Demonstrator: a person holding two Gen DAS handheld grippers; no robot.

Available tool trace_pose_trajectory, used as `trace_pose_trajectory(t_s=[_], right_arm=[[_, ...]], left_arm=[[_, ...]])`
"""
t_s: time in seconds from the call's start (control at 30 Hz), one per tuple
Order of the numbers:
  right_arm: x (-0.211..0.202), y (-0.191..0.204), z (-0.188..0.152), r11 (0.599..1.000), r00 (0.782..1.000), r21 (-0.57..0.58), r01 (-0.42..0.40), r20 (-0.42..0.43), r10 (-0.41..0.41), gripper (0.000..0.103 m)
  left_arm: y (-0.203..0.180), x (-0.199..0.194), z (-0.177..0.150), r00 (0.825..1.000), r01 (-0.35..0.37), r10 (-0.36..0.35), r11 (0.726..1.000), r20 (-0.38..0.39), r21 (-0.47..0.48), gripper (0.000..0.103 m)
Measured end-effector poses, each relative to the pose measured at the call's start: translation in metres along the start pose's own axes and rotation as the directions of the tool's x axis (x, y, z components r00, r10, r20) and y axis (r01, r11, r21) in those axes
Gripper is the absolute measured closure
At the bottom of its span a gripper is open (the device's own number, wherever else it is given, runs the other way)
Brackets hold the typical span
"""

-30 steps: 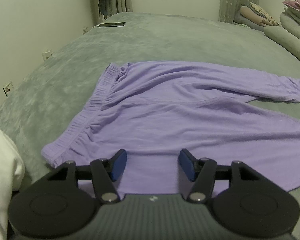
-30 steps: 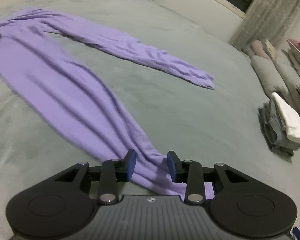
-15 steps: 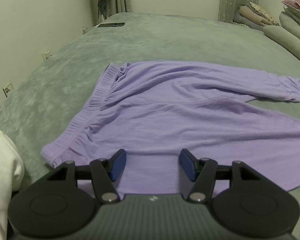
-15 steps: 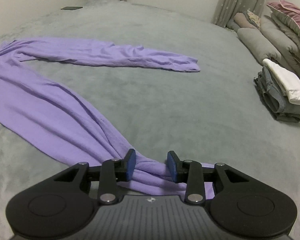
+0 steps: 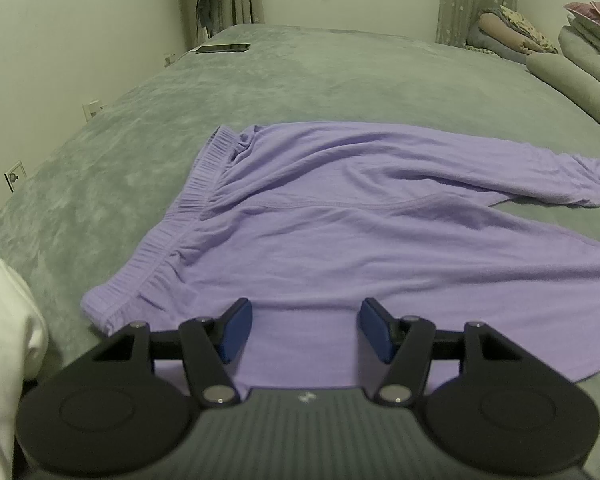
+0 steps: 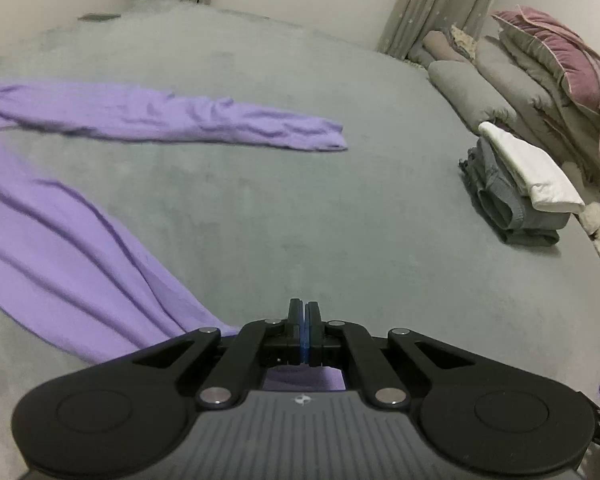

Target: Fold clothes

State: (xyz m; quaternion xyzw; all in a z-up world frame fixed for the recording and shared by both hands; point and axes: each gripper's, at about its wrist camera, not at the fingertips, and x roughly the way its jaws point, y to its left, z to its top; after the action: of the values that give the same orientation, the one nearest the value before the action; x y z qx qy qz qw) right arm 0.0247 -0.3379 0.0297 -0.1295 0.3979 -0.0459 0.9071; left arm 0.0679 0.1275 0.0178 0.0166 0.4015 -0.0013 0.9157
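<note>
Right gripper: jaws just closed, pads now pressed flat together over the near leg cuff of the purple trousers; cloth visible beneath, actual pinch hidden. Probably cuff secured, lift toward waistband next. Left gripper: unchanged, jaws half apart, hovering above near hip area, holding nothing. Trousers spread flat on grey bed, waistband left, far leg stretched right. Folded stack far right.
</note>
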Motion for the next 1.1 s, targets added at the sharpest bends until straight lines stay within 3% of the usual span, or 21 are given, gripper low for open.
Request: trace_pose_trajectory(t_s=[0.1,0.17,0.33,0.63,0.73,0.87,1.0,1.1], right_arm=[[-0.008,-0.001,-0.002,0.998,0.997,0.015,-0.068,0.029,0.068,0.093],[-0.011,0.004,-0.003,0.993,0.993,-0.003,-0.114,0.039,0.114,0.078],[-0.012,0.013,-0.008,0.983,0.985,-0.061,-0.173,-0.009,0.173,0.075],[-0.034,0.014,-0.019,0.976,0.982,-0.11,-0.19,-0.042,0.187,0.073],[-0.045,0.003,-0.018,0.983,0.987,-0.082,-0.162,-0.018,0.161,0.073],[-0.033,-0.026,-0.004,0.994,1.0,0.108,-0.001,0.016,-0.001,0.062],[0.001,-0.038,-0.001,0.983,0.998,0.185,0.001,-0.059,0.01,0.062],[0.009,-0.035,-0.006,0.987,0.995,0.16,-0.021,-0.097,0.037,0.066]], left_arm=[[0.0,0.001,0.0,1.0,-0.002,0.002,1.0,0.001,0.004,0.044],[0.0,0.001,0.0,1.0,-0.002,0.002,1.0,0.001,0.005,0.044],[0.0,0.001,0.0,1.0,-0.002,0.002,1.0,0.001,0.006,0.044],[-0.001,0.001,0.0,1.0,-0.003,0.003,1.0,0.001,0.01,0.043],[-0.001,0.002,0.0,1.0,-0.005,0.005,1.0,0.001,0.012,0.042],[-0.001,0.001,0.0,1.0,-0.003,0.003,1.0,0.002,0.012,0.042],[-0.001,0.001,0.0,1.0,-0.003,0.003,1.0,0.001,0.013,0.041],[-0.001,0.001,-0.001,1.0,-0.004,0.004,1.0,0.002,0.014,0.041]])
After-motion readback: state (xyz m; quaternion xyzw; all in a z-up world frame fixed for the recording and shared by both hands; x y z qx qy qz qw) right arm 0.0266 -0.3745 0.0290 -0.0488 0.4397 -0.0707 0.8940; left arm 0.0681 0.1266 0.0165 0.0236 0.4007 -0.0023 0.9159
